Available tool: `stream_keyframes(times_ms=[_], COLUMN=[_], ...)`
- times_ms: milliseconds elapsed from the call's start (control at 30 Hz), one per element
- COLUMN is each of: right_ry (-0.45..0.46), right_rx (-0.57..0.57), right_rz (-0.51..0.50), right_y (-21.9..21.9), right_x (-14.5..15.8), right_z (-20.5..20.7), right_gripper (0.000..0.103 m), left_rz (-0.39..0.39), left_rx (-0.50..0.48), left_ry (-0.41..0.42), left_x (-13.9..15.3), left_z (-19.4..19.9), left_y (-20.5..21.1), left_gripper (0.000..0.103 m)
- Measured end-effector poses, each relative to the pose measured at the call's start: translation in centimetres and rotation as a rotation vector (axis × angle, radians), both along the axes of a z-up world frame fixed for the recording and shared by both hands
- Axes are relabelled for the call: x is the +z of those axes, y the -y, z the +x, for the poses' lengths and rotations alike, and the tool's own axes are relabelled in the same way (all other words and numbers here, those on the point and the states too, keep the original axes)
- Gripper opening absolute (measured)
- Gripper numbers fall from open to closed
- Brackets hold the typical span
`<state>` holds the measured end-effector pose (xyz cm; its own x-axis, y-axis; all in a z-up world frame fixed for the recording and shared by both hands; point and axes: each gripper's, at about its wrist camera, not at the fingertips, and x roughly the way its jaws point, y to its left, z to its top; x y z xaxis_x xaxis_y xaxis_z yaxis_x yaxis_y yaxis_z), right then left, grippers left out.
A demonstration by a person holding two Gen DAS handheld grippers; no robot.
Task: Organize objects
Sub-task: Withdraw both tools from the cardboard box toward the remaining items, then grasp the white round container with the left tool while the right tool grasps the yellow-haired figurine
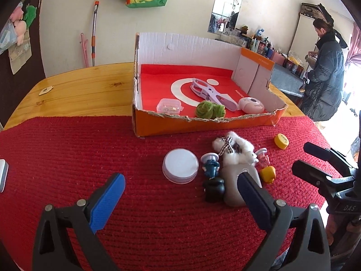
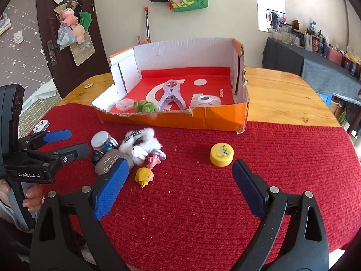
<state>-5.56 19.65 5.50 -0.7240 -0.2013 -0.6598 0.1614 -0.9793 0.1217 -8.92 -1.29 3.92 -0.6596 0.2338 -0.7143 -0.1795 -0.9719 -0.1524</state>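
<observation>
Small things lie clustered on the red mat [image 1: 90, 149]: a white round jar [image 1: 180, 166], a blue figurine [image 1: 211, 166], a black figurine [image 1: 213, 189], a white plush toy [image 1: 234, 151], a grey case [image 2: 108, 161], a pink figurine [image 2: 154, 159] and a yellow figurine [image 2: 144, 176]. A yellow cap [image 2: 221, 154] lies apart to the right. Behind stands an orange box [image 1: 203, 125] holding a lilac clip [image 1: 209, 91], a clear case [image 1: 169, 106], a green fuzzy ball [image 1: 209, 109] and a pink round device [image 1: 251, 105]. My left gripper [image 1: 179, 179] hangs open just before the jar. My right gripper [image 2: 180, 164] is open, empty, between the yellow figurine and the cap.
The mat covers the near half of a wooden table [image 1: 79, 88]. A small white device [image 2: 41, 125] lies at the mat's left edge. A person in a dark padded coat [image 1: 325, 79] stands at the back right by a cluttered counter [image 2: 327, 52].
</observation>
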Motion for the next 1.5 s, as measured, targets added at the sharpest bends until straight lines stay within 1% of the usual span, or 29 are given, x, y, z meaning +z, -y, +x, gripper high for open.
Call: stream_keyframes(times_ms=[100, 333, 500, 667, 767, 833, 967, 1100, 1300, 1400, 1467, 1500], right_ry=[0.018, 0.037, 0.068, 0.055, 0.039, 0.035, 0.035, 0.022, 0.036, 0.041, 0.039, 0.038], right_rx=[0.011, 0.020, 0.016, -0.014, -0.020, -0.012, 0.009, -0.003, -0.046, -0.048, -0.039, -0.034], right_rz=[-0.008, 0.015, 0.123, 0.150, 0.162, 0.172, 0.185, 0.205, 0.186, 0.171, 0.175, 0.178], right_y=[0.4, 1.3, 2.8, 2.6, 2.6, 2.9, 3.8, 4.3, 3.1, 2.7, 2.9, 3.1], right_x=[-0.5, -1.4, -2.7, -2.9, -2.8, -2.9, -3.1, -3.2, -3.3, -3.1, -3.1, -3.1], right_z=[-0.3, -0.5, -1.1, -1.2, -1.2, -1.2, -1.2, -1.2, -1.7, -1.7, -1.8, -1.8], right_gripper=[0.094, 0.094, 0.094, 0.094, 0.094, 0.094, 0.093, 0.093, 0.093, 0.093, 0.088, 0.086], left_rz=[0.009, 0.007, 0.020, -0.005, -0.004, -0.019, -0.022, -0.044, -0.091, -0.093, -0.099, -0.116], left_rx=[0.006, 0.011, 0.011, 0.001, -0.022, -0.025, -0.057, -0.067, -0.107, -0.136, -0.161, -0.169], left_ry=[0.014, 0.032, 0.047, 0.054, 0.068, 0.070, 0.079, 0.073, 0.062, 0.055, 0.046, 0.036], left_x=[-0.2, -0.6, -0.7, -0.9, -0.8, -0.7, -0.5, -0.3, -0.5, -0.4, -0.3, -0.2], left_z=[-0.1, -0.4, -0.6, -0.9, -1.4, -1.7, -2.1, -2.3, -2.7, -2.9, -3.0, -3.0], left_y=[0.3, 0.6, 0.9, 1.0, 1.3, 1.5, 2.1, 2.8, 2.9, 2.6, 2.4, 2.3], left_gripper=[0.101, 0.101, 0.101, 0.102, 0.101, 0.101, 0.095, 0.094, 0.094, 0.089, 0.088, 0.088])
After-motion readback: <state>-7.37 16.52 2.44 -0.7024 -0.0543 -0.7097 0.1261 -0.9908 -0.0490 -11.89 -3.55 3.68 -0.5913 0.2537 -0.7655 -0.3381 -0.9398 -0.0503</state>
